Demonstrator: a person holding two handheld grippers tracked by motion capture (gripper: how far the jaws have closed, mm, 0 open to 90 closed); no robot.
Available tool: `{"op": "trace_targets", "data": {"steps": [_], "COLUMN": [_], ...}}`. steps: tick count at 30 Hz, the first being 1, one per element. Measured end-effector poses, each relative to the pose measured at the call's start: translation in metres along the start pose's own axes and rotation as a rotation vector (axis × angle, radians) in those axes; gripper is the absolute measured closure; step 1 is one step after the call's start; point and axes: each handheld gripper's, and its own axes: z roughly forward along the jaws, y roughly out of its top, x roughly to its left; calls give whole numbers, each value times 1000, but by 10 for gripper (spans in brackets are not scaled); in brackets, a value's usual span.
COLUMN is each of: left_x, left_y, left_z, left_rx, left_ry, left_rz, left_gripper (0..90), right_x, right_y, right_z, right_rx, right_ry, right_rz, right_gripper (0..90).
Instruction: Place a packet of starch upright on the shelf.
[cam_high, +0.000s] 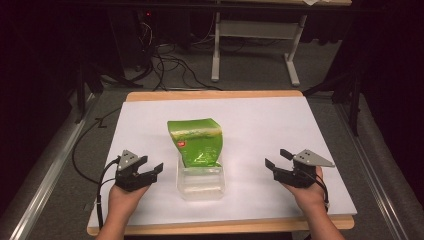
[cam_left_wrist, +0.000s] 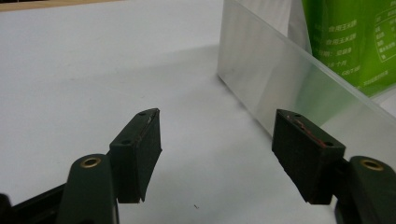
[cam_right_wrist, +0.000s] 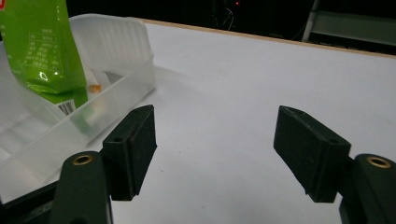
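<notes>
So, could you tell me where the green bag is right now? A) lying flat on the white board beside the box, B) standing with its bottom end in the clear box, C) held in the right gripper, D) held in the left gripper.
B: the green bag stands with its bottom end inside the clear box, while the left gripper and right gripper sit open and apart from it.

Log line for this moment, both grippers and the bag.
left gripper: open, empty | right gripper: open, empty | green bag: standing in clear tub, between grippers | no contact
</notes>
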Motion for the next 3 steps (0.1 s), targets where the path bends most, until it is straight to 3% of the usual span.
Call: {"op": "trace_targets", "data": {"steps": [3], "left_x": [-1], "left_y": [3], "left_z": [-2], "left_rx": [-15], "left_ry": [-20], "left_rz": [-29], "left_gripper": [340], "right_x": [0], "right_y": [0], "right_z": [0], "right_rx": [-3], "right_ry": [9], "right_rz": [25], "right_gripper": [302]}}
